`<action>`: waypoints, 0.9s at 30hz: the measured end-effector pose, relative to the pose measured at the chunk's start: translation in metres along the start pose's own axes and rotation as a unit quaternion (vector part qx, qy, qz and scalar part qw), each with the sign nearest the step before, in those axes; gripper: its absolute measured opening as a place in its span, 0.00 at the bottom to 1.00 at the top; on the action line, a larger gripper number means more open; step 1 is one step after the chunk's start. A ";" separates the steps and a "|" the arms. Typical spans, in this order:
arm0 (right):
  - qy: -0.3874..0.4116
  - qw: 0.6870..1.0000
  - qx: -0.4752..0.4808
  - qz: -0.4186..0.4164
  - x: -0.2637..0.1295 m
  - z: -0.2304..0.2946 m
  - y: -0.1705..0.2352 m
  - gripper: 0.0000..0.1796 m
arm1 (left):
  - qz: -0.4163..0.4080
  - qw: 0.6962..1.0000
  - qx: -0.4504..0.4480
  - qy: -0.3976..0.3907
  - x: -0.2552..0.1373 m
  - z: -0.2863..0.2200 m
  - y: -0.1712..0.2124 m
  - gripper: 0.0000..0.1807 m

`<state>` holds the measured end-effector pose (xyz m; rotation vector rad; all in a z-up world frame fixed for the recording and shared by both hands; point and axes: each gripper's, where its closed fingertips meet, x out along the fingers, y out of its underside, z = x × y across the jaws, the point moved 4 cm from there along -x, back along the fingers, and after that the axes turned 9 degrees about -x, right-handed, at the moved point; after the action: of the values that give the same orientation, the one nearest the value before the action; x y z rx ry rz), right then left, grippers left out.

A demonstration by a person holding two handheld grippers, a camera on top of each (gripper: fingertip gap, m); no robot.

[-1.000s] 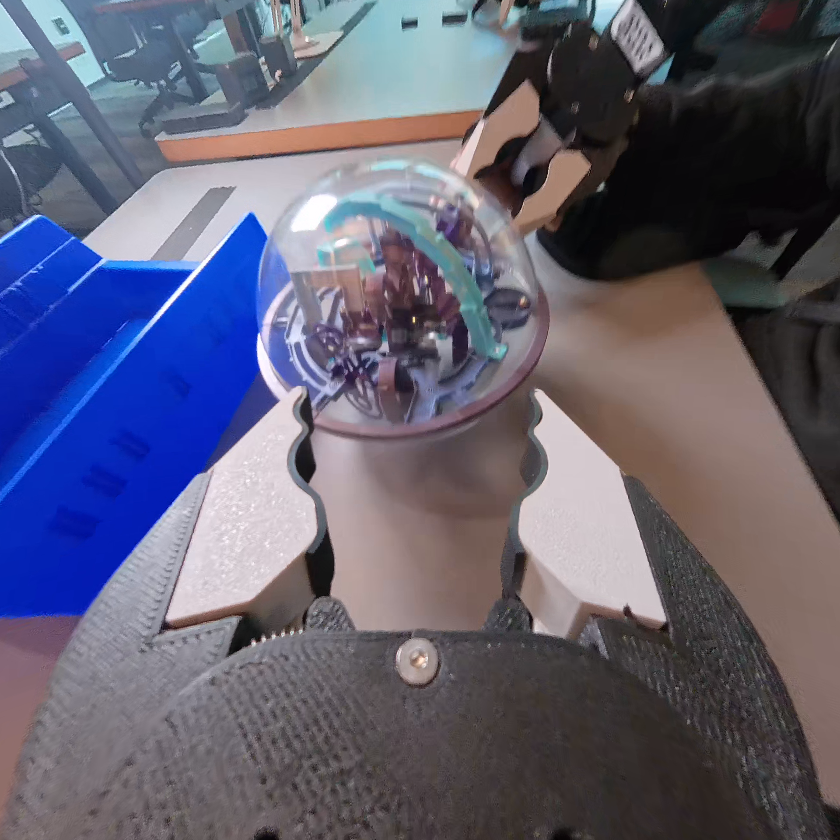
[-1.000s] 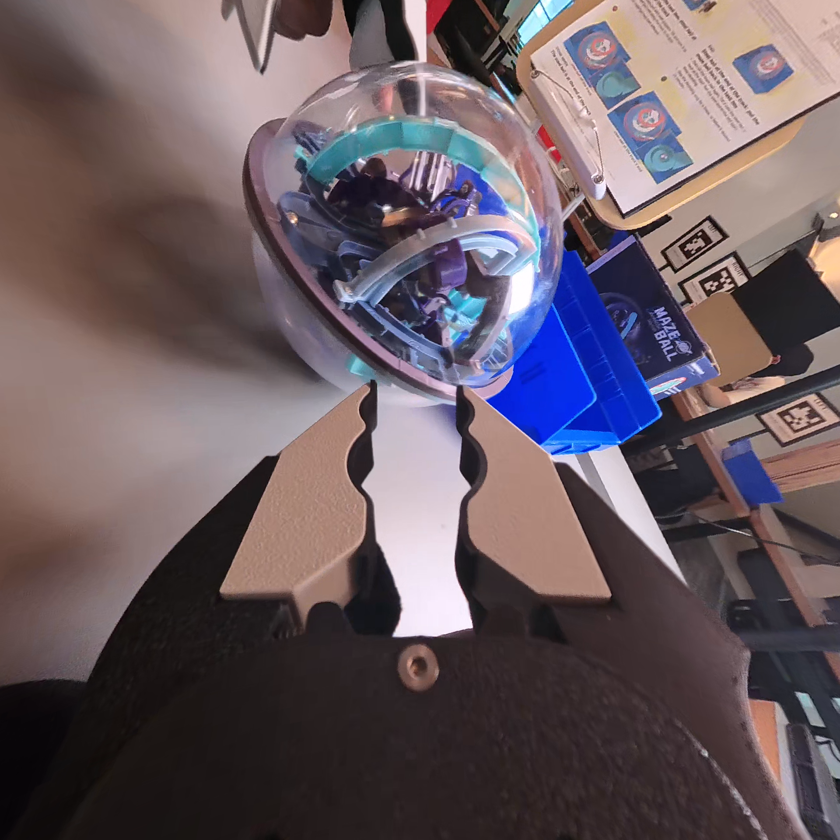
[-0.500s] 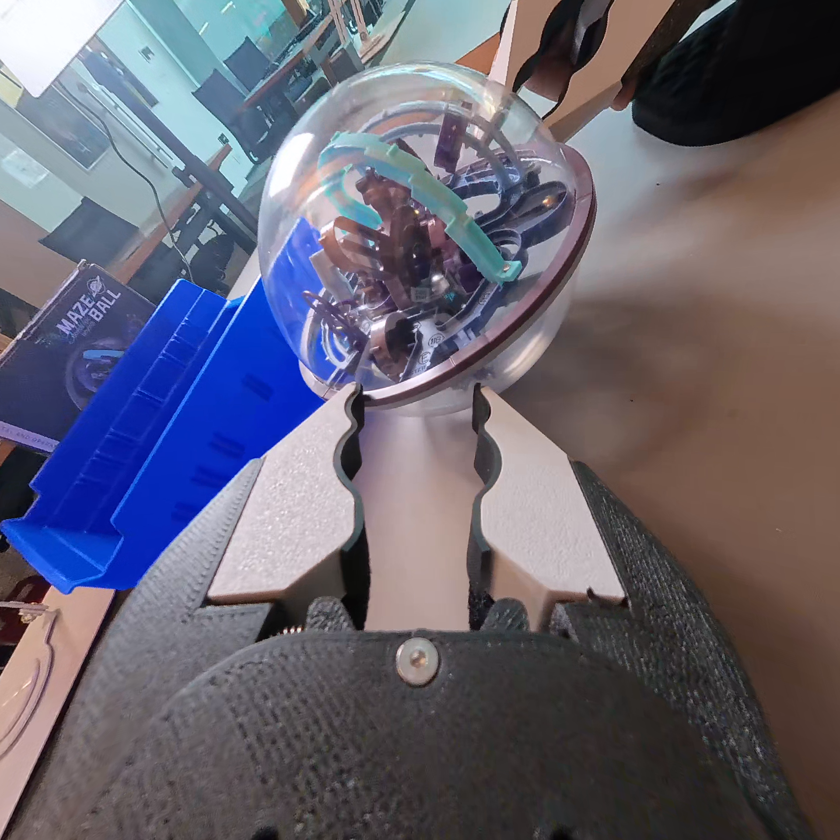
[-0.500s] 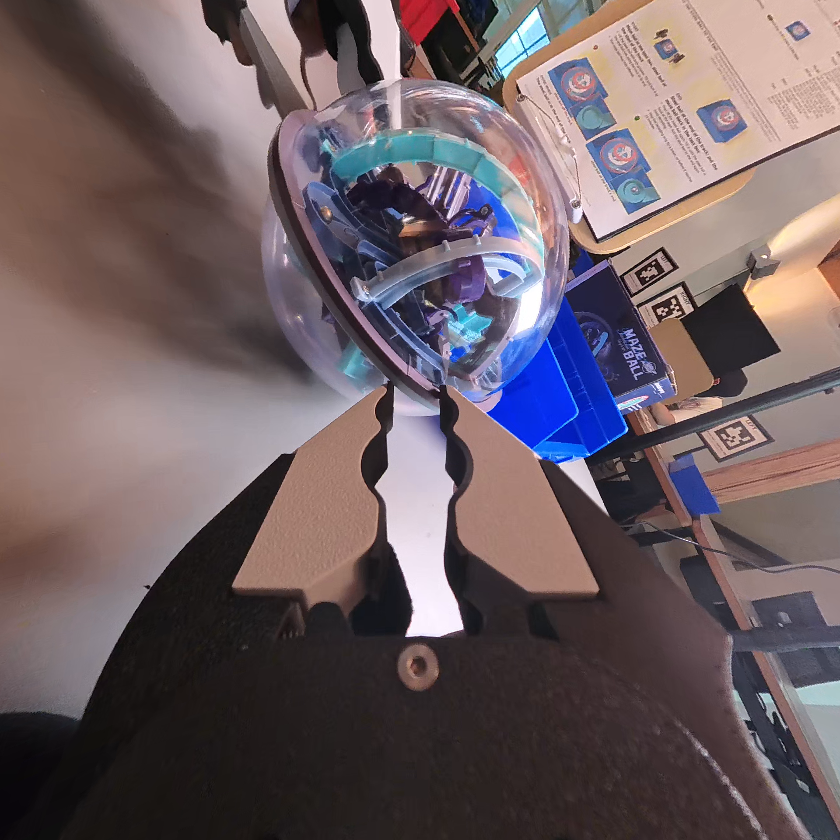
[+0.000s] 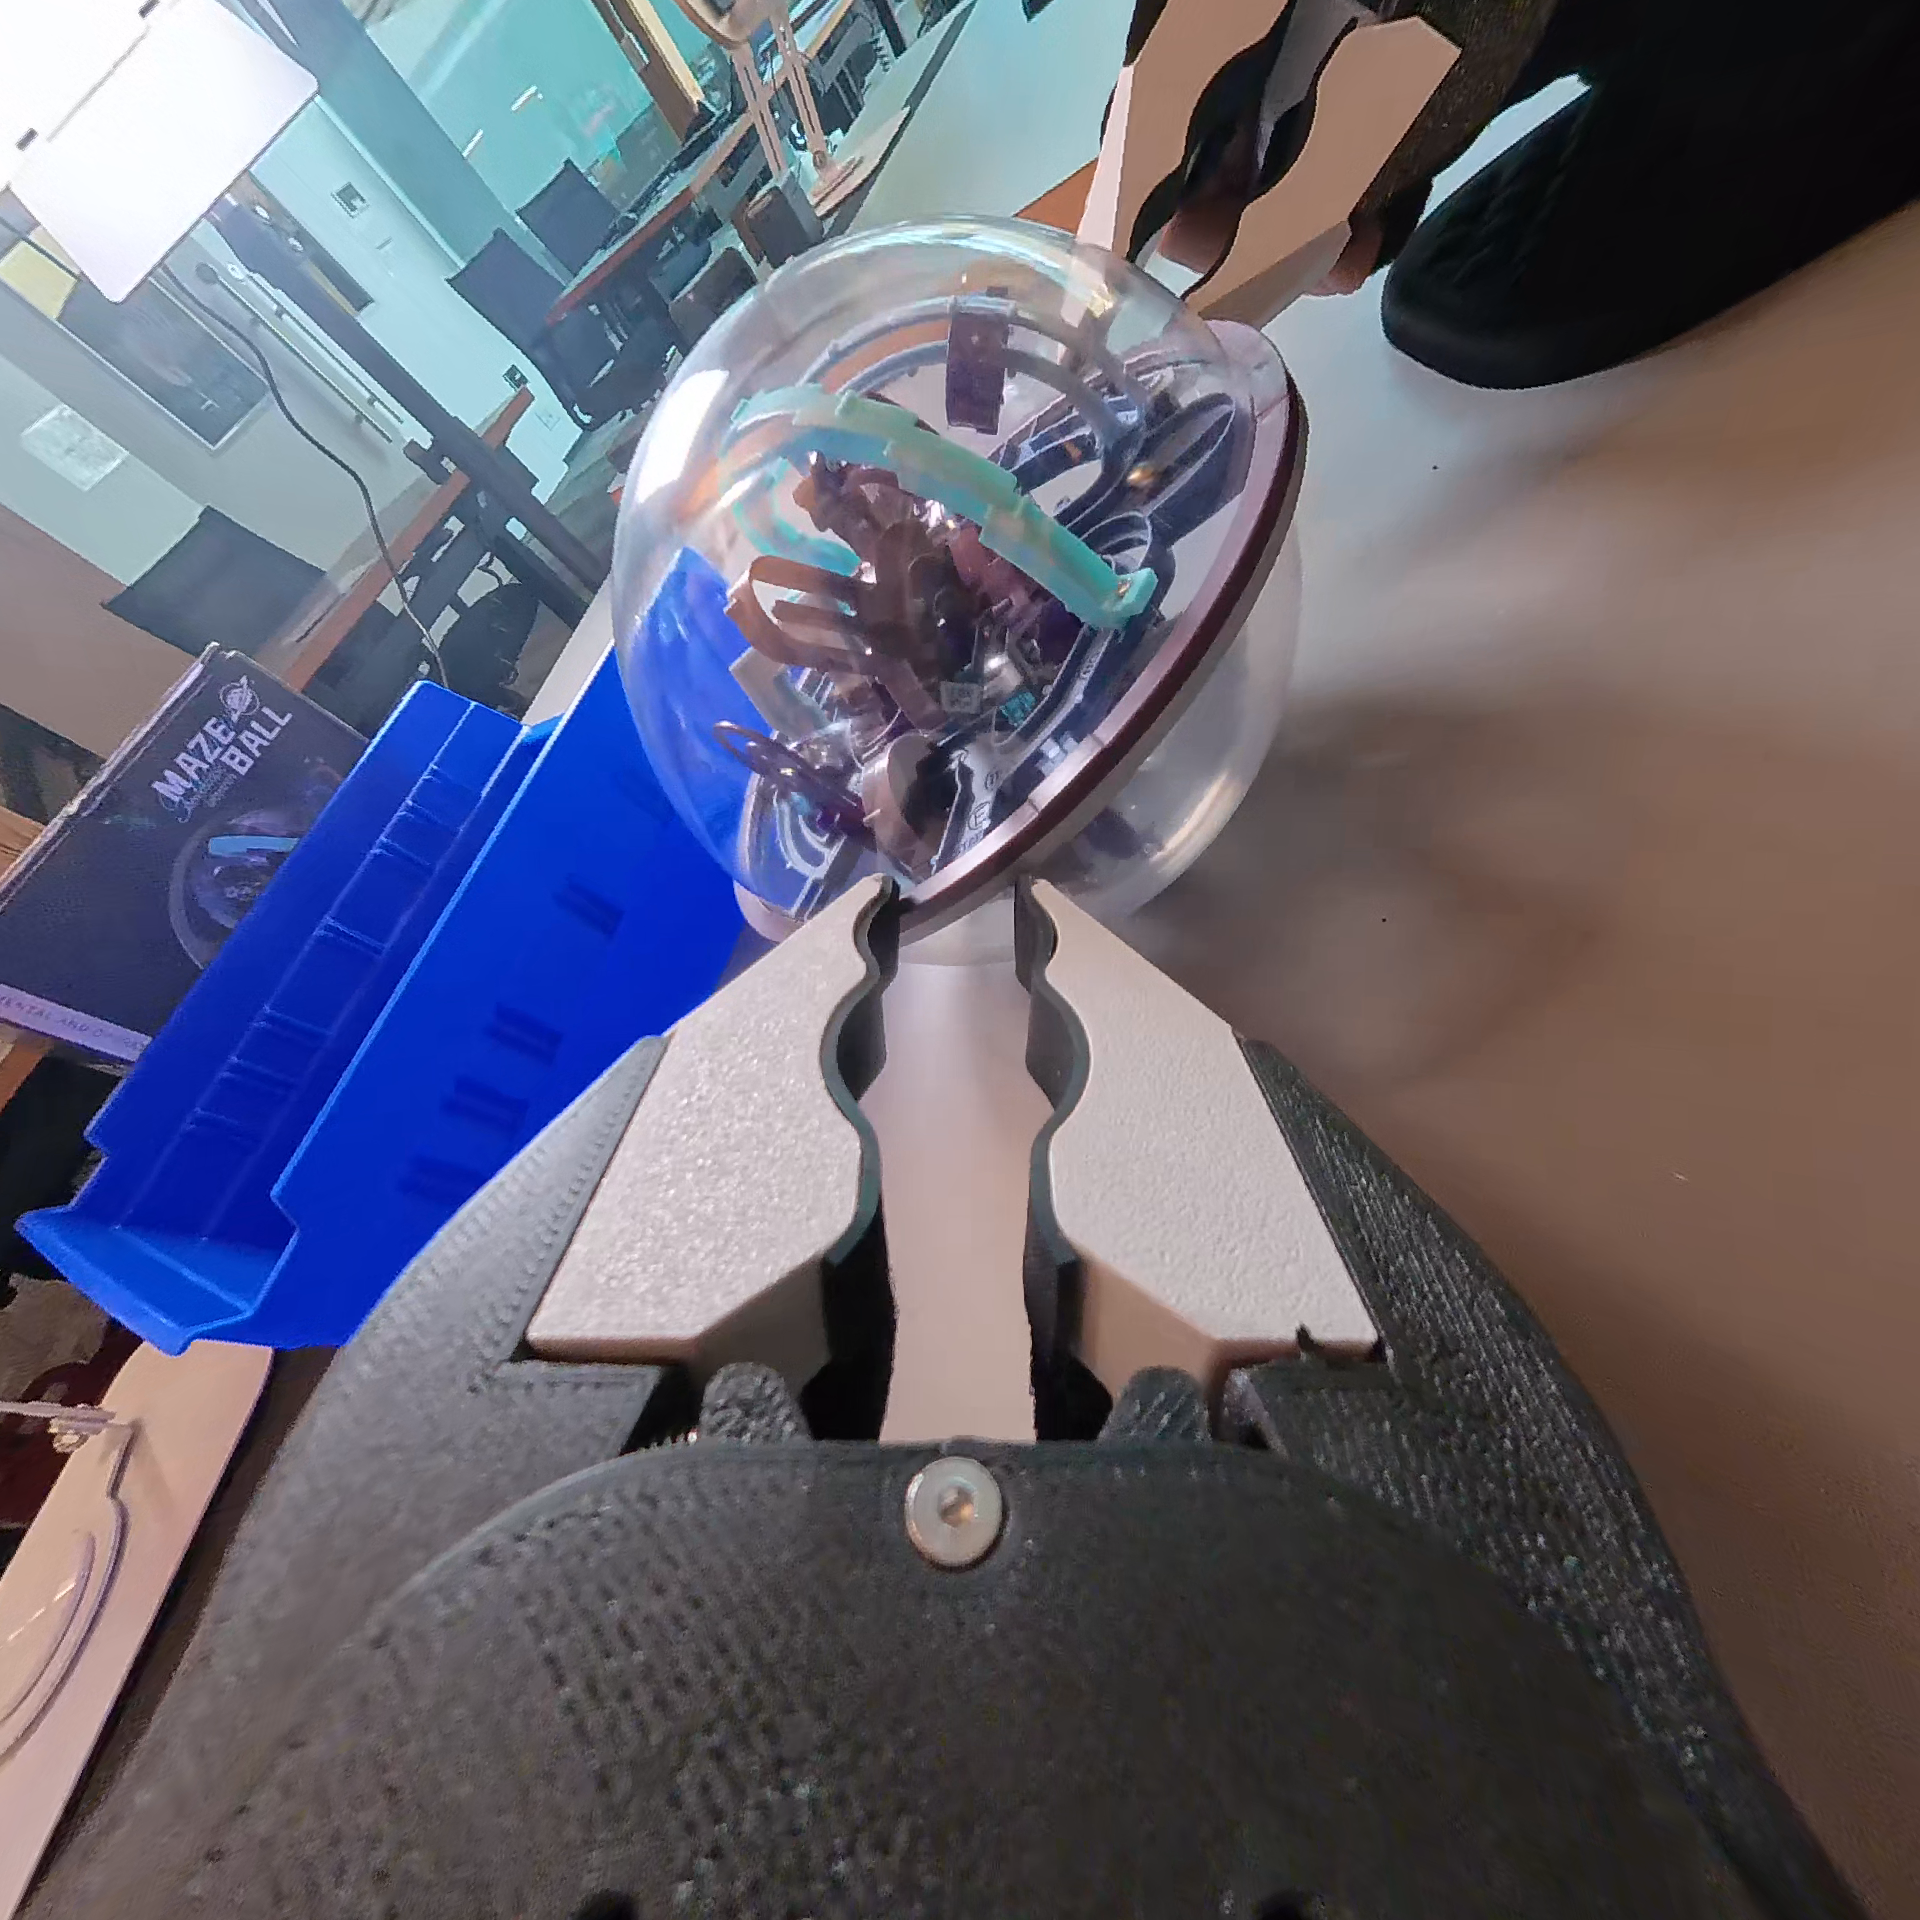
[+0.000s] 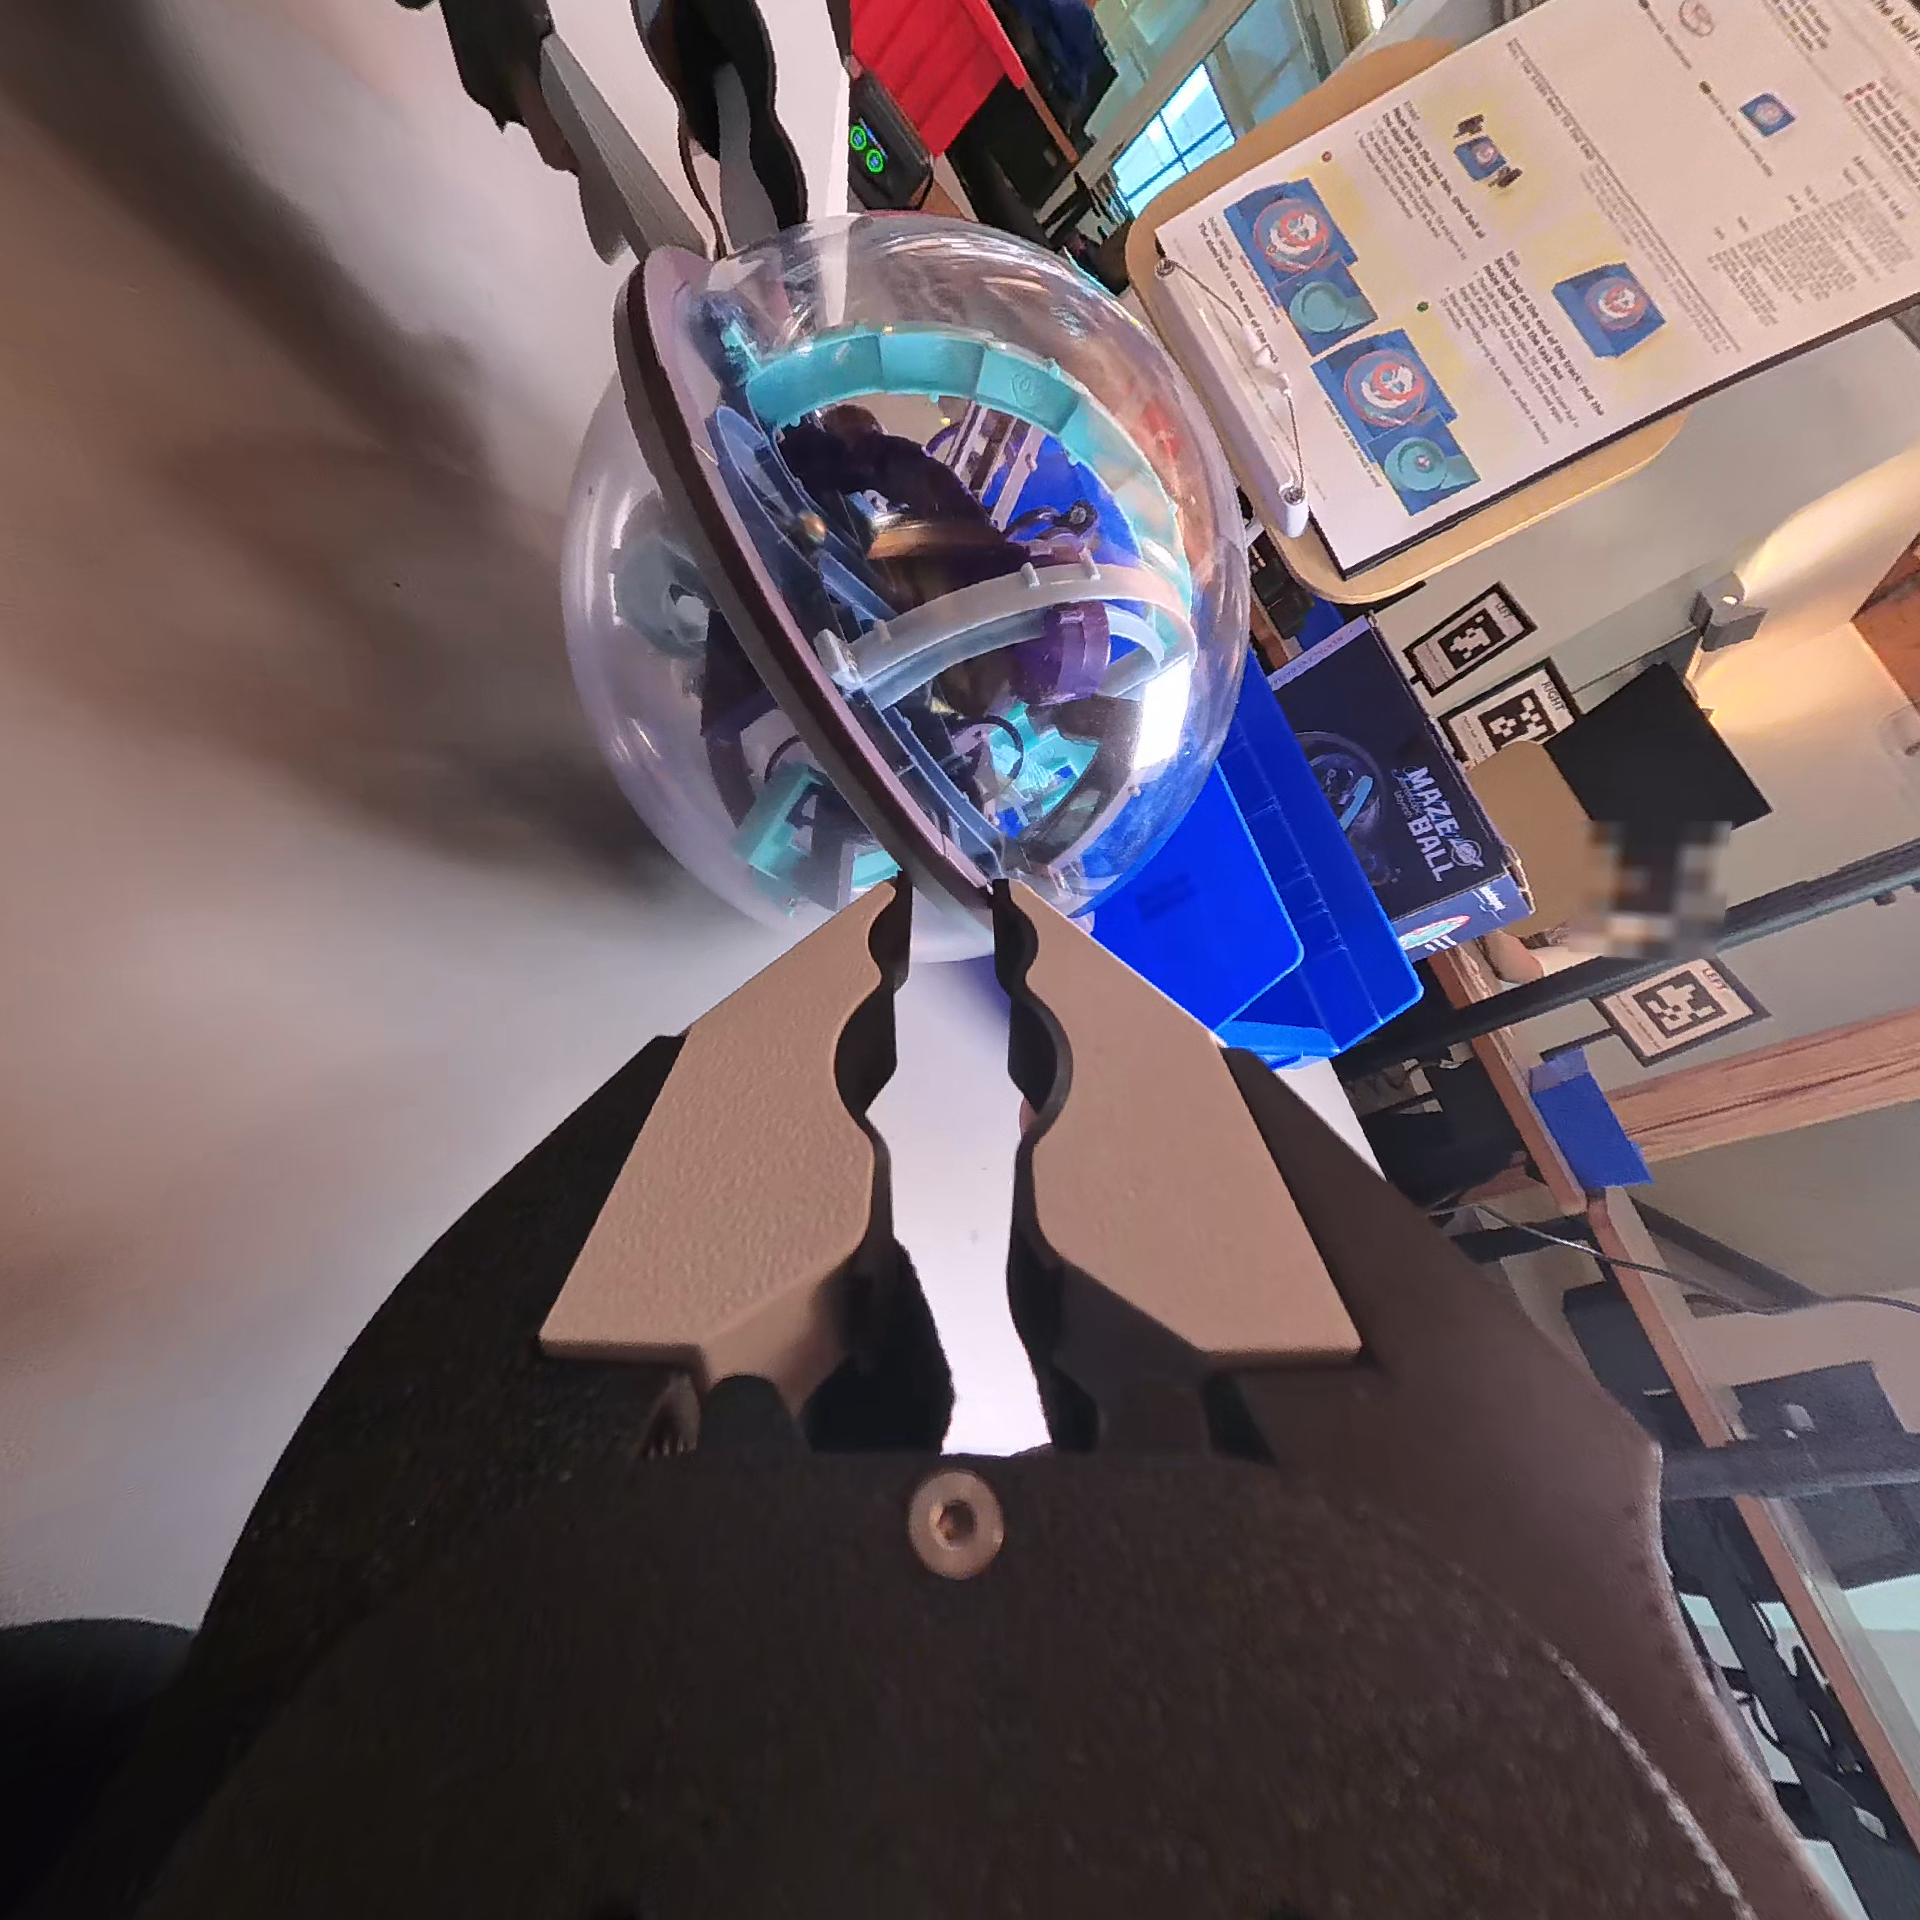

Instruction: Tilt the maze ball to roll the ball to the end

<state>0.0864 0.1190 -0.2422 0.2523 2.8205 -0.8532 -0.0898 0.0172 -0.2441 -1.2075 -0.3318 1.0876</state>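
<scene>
One maze ball [image 5: 956, 582], a clear sphere with a dark equatorial rim, sits tilted between two claws. The left claw [image 5: 951, 899] is nearly closed, its tips pinching the rim at the near side; the right claw [image 6: 948, 896] is likewise narrowed onto the rim at the opposite side. The sphere contains teal, purple and grey-blue tracks; the small ball inside cannot be located with certainty. One blue bin [image 5: 343, 1049] stands just beside the sphere toward the surface [image 5: 1558, 831] edge; its contents are not visible. One dark printed box [image 5: 135, 831] stands beyond the bin, and one clipboard [image 6: 1538, 270] with a printed sheet stands past that edge. The surface on the sphere's far side from the bin is open.
</scene>
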 end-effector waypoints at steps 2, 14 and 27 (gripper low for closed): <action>0.001 1.000 0.001 0.000 0.000 0.000 0.000 0.08 | 0.000 1.000 -0.001 0.000 0.000 0.000 0.000 0.12; 0.001 1.000 0.002 0.003 -0.001 0.002 0.001 0.08 | -0.003 1.000 0.004 0.005 -0.002 -0.004 -0.001 0.12; 0.020 0.998 0.048 0.047 0.002 -0.008 0.026 0.03 | -0.027 0.997 0.045 0.057 0.000 -0.039 -0.019 0.04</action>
<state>0.0892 0.1446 -0.2498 0.4170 2.7827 -0.9734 -0.0525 -0.0054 -0.2428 -1.1686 -0.2253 0.9724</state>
